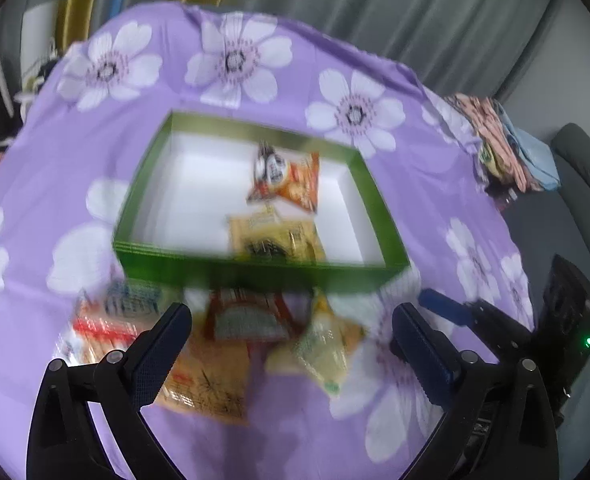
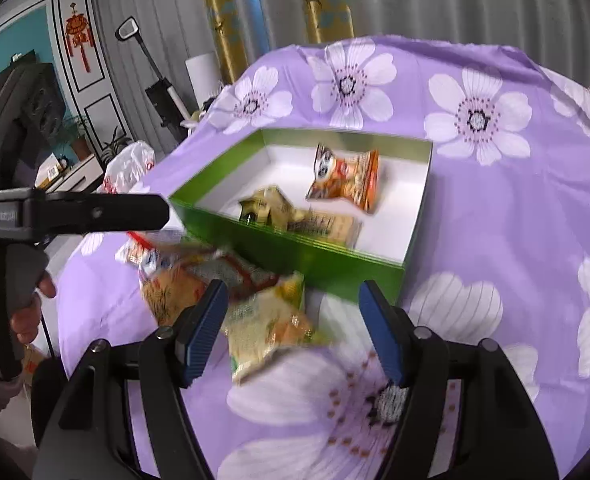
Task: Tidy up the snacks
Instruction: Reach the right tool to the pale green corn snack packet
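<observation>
Both the left gripper (image 1: 291,344) and right gripper (image 2: 295,332) stand wide and empty over loose snack packets (image 2: 267,320) just before the green box (image 2: 295,248), which holds two packets (image 2: 345,180).

Grey curtains (image 2: 475,0), gold drapes (image 2: 327,0), teal wall (image 2: 11,48), dark television (image 2: 35,108)

Bright, even light; fisheye-bent edges, motion blur smearing the foreground.

Purple, green and snack-packet orange

A lilac tablecloth with white flowers (image 2: 495,216) carries a glossy green cardboard box, white inside (image 2: 335,268); the far orange snack packet (image 2: 345,182) lies there beside a pale yellow packet (image 2: 327,226).
</observation>
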{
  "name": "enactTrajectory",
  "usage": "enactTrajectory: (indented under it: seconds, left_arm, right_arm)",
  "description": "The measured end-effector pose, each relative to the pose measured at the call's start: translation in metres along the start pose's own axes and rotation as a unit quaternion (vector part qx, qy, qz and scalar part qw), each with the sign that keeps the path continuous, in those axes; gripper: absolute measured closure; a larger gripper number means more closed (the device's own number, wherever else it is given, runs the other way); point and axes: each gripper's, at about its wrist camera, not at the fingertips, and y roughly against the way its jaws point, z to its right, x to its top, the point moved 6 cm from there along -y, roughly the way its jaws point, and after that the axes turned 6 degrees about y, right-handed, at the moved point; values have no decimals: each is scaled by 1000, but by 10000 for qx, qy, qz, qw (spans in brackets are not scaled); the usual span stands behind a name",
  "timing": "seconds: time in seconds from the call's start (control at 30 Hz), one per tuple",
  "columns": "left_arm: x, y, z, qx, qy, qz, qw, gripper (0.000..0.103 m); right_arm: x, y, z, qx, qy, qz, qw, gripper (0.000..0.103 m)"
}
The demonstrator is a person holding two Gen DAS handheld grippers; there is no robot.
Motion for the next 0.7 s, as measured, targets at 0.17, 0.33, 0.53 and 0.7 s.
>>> enactTrajectory:
  seconds: [0.17, 0.33, 0.53, 0.7]
  left_arm:
    - [-35, -10, 0, -73, 225, -389, 9990, 3]
    - [-57, -25, 3, -152, 517, -749, 9957, 3]
    - [-65, -40, 2, -239, 920, -1002, 9904, 3]
    - [-61, -49, -3, -244, 1153, -1034, 9876, 3]
  right_arm:
    - [-14, -4, -10, 51, 247, -216, 9994, 34]
    - [-23, -15, -14, 137, 477, -475, 9976, 35]
    - [-33, -29, -13, 218, 656, -683, 9953, 35]
    - [-27, -40, -12, 267, 843, -745, 9933, 35]
